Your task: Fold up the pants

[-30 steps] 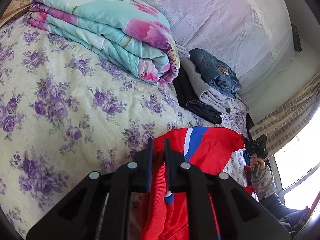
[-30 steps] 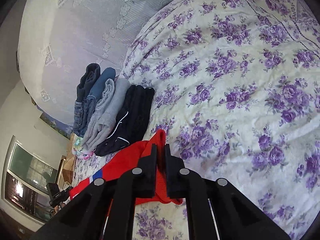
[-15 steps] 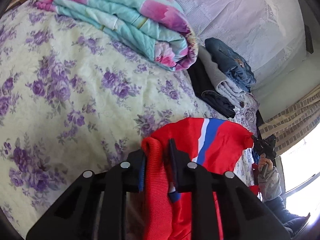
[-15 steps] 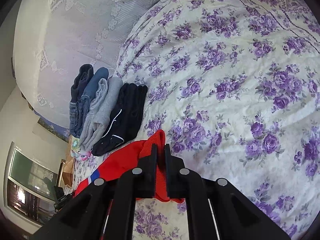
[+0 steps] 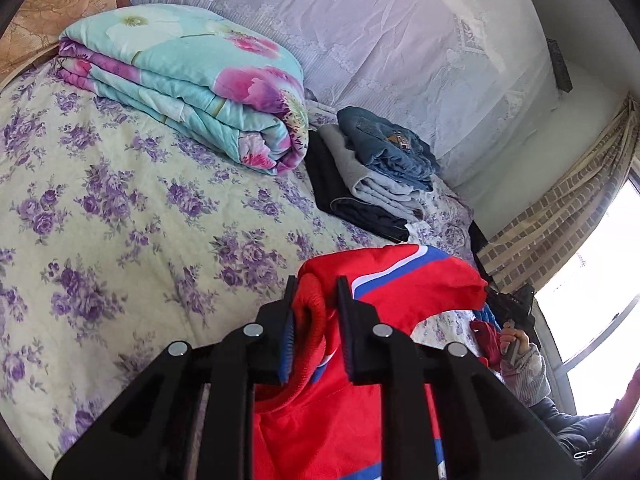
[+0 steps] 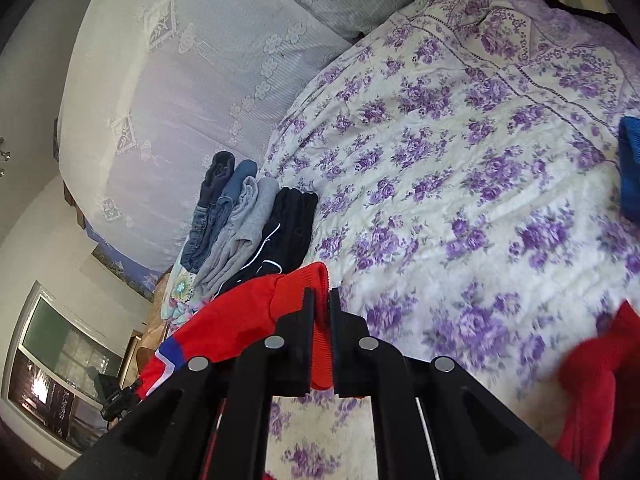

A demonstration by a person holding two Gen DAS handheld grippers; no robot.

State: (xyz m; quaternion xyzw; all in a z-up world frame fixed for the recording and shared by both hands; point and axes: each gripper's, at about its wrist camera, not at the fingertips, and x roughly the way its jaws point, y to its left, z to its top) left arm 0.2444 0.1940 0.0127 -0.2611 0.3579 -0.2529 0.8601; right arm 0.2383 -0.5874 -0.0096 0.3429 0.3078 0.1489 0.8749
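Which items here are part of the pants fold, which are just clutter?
In the job:
red pants
left gripper, clamped on the red knit band
right gripper, clamped on the red knit band

Lying about:
folded quilt
stack of folded clothes
blue cloth

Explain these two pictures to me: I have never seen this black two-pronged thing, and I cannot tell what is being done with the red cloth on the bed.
No robot is here: a person holds a two-finger gripper in each hand, and each gripper carries a wide-angle camera looking along its fingers. One picture comes from the left gripper, the other from the right gripper; the black prongs at the bottom are their fingers. Both pinch the ribbed edge of the red pants, which have a white and blue stripe: the right is shut tight on the cloth, the left grips a thicker bunch of it. Below them lies a bed with a purple-flowered cover. On it are a folded turquoise quilt and a stack of folded clothes: jeans on grey on black. At the right edge of the left picture, the person's other hand shows.
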